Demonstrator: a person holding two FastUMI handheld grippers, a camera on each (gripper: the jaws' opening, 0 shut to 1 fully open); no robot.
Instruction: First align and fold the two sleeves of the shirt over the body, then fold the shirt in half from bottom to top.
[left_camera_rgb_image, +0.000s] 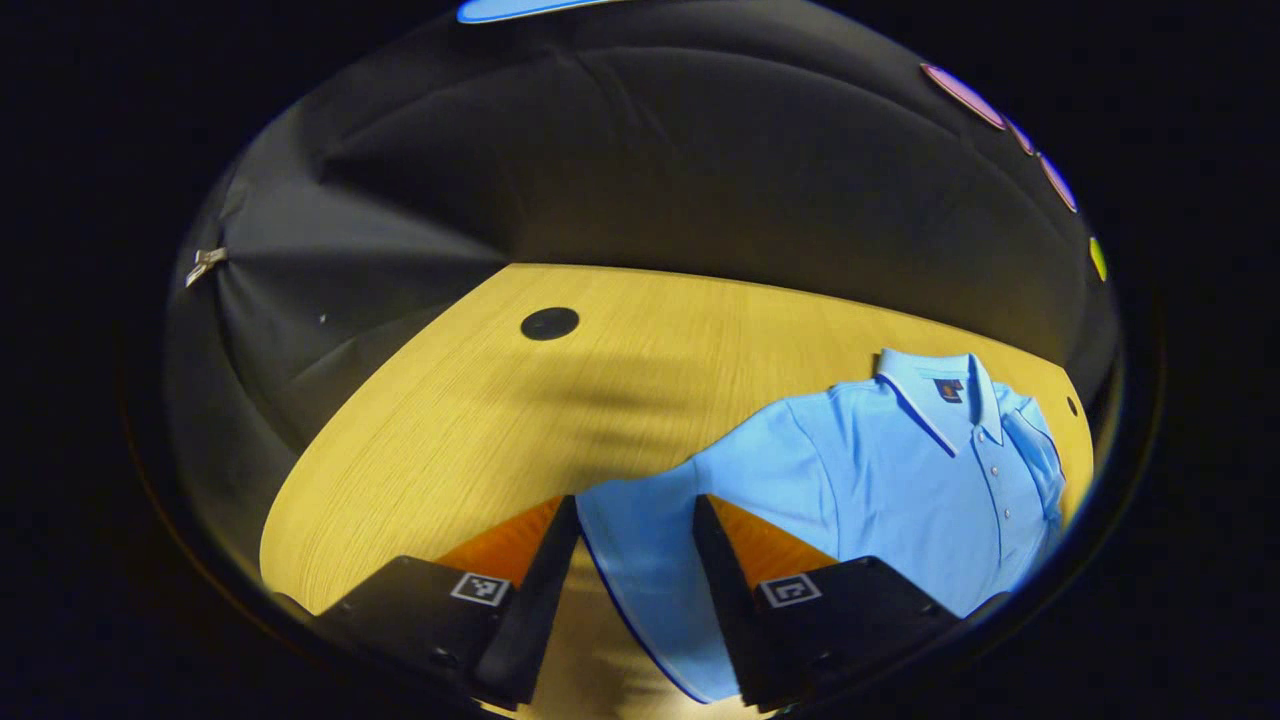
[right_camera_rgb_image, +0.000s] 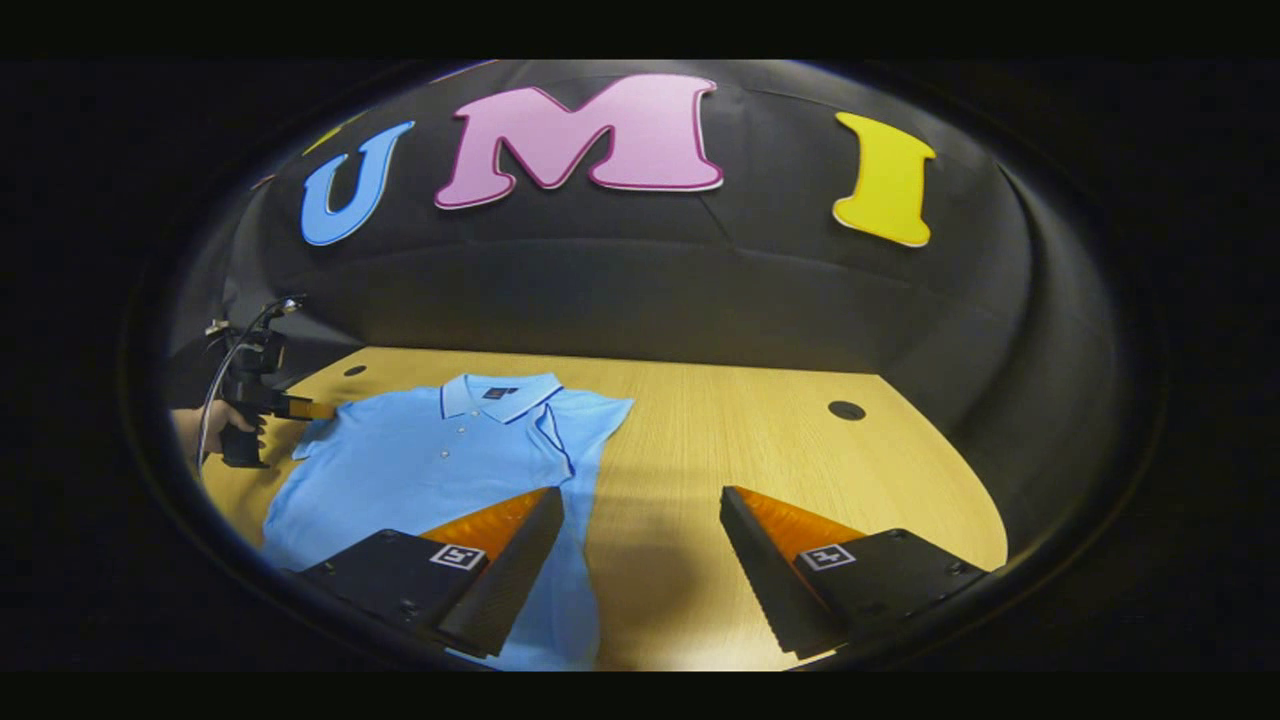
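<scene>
left tool (left_camera_rgb_image: 636, 560) agape, right tool (right_camera_rgb_image: 640, 545) agape

We see a matt, smooth cloth shirt (right_camera_rgb_image: 430, 460) lying on a wood-grain tabletop (right_camera_rgb_image: 720, 440) with a soft sheen.

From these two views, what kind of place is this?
Probably a recording booth, not a home: black cloth wall, a bare wooden table, one blue polo shirt, and a hand-held left gripper.

Recording booth: black cloth wall (right_camera_rgb_image: 640, 290), wooden table (right_camera_rgb_image: 760, 420).
</scene>
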